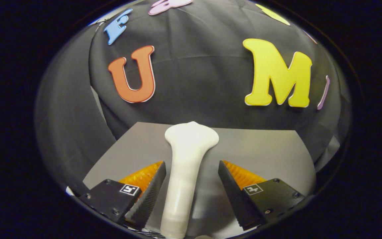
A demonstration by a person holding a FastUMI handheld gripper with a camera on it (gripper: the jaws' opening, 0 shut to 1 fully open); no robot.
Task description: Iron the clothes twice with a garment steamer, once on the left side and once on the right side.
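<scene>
The flat grey table top (pixel 260 149) spreads beneath and beyond the white plastic garment steamer (pixel 186 166), which lies on it, slim handle toward the camera and flared head pointing away, apparently laid so that the handle can be taken lengthwise. No clothes can be made out near the steamer. The gripper (pixel 192 172) straddles that handle with jaws wide open; the left finger sits close beside the steamer, the right stands apart, and neither presses it.
</scene>
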